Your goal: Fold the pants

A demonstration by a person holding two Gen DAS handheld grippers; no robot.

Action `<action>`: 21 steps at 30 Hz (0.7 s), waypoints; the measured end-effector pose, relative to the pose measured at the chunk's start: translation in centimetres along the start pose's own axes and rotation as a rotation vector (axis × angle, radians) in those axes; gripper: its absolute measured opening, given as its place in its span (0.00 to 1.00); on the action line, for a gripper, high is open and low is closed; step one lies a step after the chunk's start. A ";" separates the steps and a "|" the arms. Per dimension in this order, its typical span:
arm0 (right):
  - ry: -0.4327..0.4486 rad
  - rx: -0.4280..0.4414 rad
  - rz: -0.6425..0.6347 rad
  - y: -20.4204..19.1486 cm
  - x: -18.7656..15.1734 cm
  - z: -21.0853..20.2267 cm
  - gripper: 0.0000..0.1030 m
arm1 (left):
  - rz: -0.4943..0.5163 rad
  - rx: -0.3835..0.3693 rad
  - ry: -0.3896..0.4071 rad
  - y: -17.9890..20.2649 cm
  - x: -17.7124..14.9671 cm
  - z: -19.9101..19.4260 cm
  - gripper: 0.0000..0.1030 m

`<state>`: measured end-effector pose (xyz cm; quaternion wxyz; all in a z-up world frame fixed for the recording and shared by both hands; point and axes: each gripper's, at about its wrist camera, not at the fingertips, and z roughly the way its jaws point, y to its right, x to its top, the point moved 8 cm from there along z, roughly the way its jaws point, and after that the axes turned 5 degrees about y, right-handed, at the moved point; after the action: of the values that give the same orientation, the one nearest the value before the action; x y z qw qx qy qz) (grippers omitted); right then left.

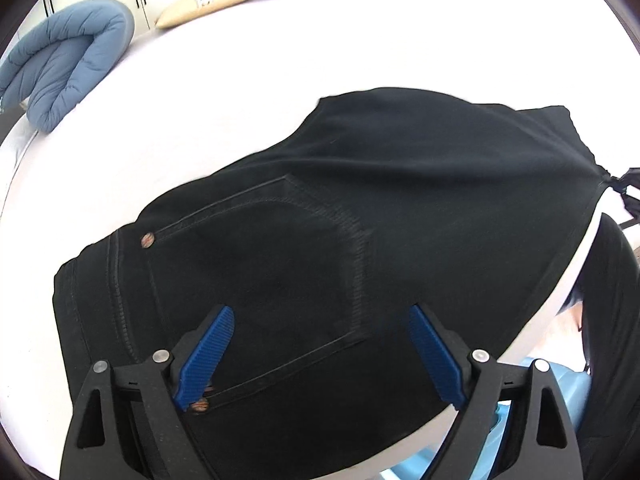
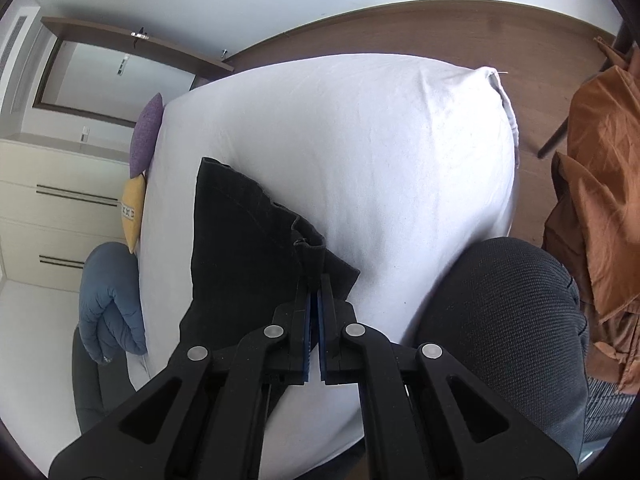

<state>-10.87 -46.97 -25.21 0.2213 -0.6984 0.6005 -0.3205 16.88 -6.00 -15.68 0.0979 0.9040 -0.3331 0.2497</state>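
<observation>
Two tools are working over one pair of black pants (image 1: 360,200) that is lying on a bed covered with a white sheet (image 1: 240,60). In the left wrist view, the left tool (image 1: 320,316) is hovering above the seat of the pants with its blue-padded fingers (image 1: 208,352) spread wide apart, gripping nothing. Under it a back pocket (image 1: 260,272) is showing, with a copper rivet (image 1: 148,239) at one upper corner and another rivet half hidden beside the left pad. Cloth is stretching away toward the right edge of that view, where it is bunching into a tight point at the other tool.

In the right wrist view, the right tool (image 2: 314,280) is pinching an edge of the pants (image 2: 240,248) between its fingers, which are pressed together on the fabric. From that grip the dark cloth is fanning out to the left and forward across the sheet (image 2: 380,140), part of it rising off the bed toward the grip.

Along the far side of the bed a purple cushion (image 2: 146,136) and a yellow cushion (image 2: 134,212) are leaning, and a folded blue quilt (image 2: 110,300) is resting near them at the bed's corner. Beyond them, cream drawers (image 2: 60,208) are standing against the wall. At the right of that view a dark knee (image 2: 508,320) is pressing close to the mattress edge, and an orange-brown cloth (image 2: 600,200) is hanging over a wooden floor (image 2: 400,28).
</observation>
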 end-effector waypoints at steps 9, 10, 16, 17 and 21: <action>0.052 -0.032 -0.319 -6.3 -0.7 -4.8 0.15 | 0.000 0.006 0.030 1.5 -0.7 -0.4 0.88; -0.012 0.020 -0.371 -8.4 -2.6 -4.0 0.15 | 0.000 -0.002 0.047 1.9 -0.3 -0.7 0.88; -0.423 0.215 -0.522 -15.7 -15.9 6.5 0.15 | 0.010 -0.010 -0.031 3.0 -0.5 0.9 0.88; -0.468 0.131 -0.544 -14.5 -17.1 8.4 0.15 | 0.003 -0.017 -0.065 2.8 -1.4 1.4 0.88; -0.498 0.079 -0.582 -11.8 -18.4 8.6 0.10 | 0.007 -0.019 -0.079 1.9 -3.3 0.1 0.88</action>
<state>2.12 -27.45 -26.31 0.2868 -0.8870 0.2924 -0.2131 13.52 -5.63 -17.50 0.0921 0.9110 -0.3422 0.2108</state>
